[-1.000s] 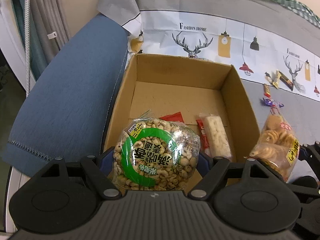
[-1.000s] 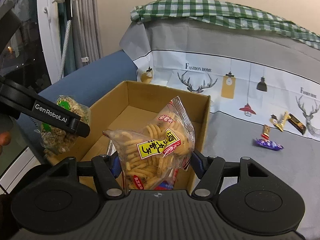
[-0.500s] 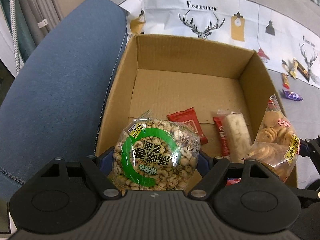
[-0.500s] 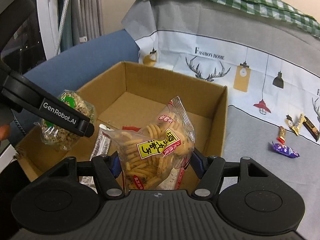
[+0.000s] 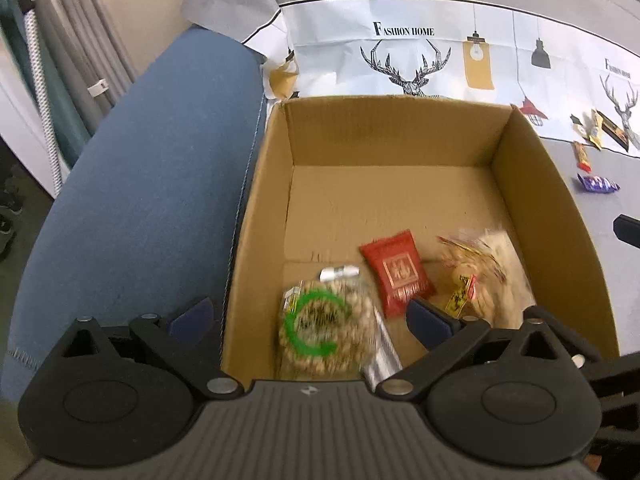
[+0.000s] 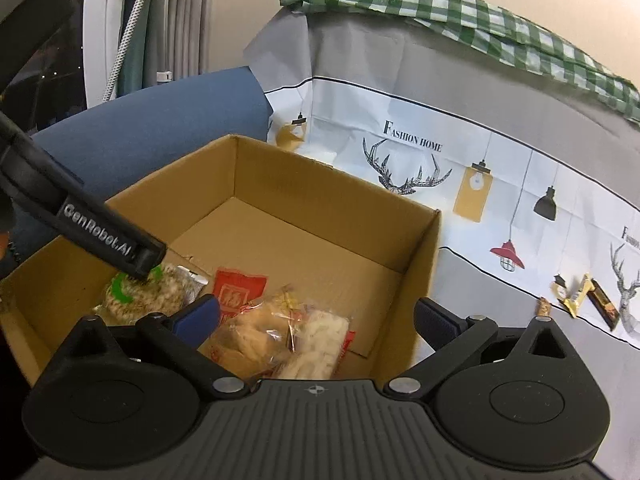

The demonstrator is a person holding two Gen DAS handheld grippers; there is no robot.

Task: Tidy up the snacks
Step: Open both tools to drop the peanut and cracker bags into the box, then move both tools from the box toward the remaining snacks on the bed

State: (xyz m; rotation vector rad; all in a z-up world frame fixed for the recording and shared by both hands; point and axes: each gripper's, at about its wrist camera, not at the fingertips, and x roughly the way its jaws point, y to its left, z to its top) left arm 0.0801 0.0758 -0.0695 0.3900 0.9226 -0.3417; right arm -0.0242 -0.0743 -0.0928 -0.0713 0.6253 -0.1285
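A brown cardboard box [image 5: 388, 132] [image 6: 336, 196] stands open below both grippers. My left gripper [image 5: 308, 316] is open and empty above its near left corner. The green-label puffed snack bag [image 5: 320, 330] [image 6: 140, 294] lies loose on the box floor under it. My right gripper [image 6: 316, 314] is open and empty over the box's near edge. The yellow-label cracker bag [image 6: 260, 330] [image 5: 476, 276] lies in the box beside a red packet [image 5: 396, 272] [image 6: 236, 288] and a white rice-cracker pack [image 6: 320, 340].
A blue cushion [image 5: 132, 184] lies left of the box. A grey cloth with deer and lamp prints [image 6: 500, 184] covers the surface. Several small wrapped candies [image 5: 596, 160] [image 6: 580, 296] lie on the cloth right of the box. A green checked cloth [image 6: 460, 12] lies behind.
Both grippers opened. The green-label bag dropped from my left gripper and the cracker bag from my right; both now lie in the box.
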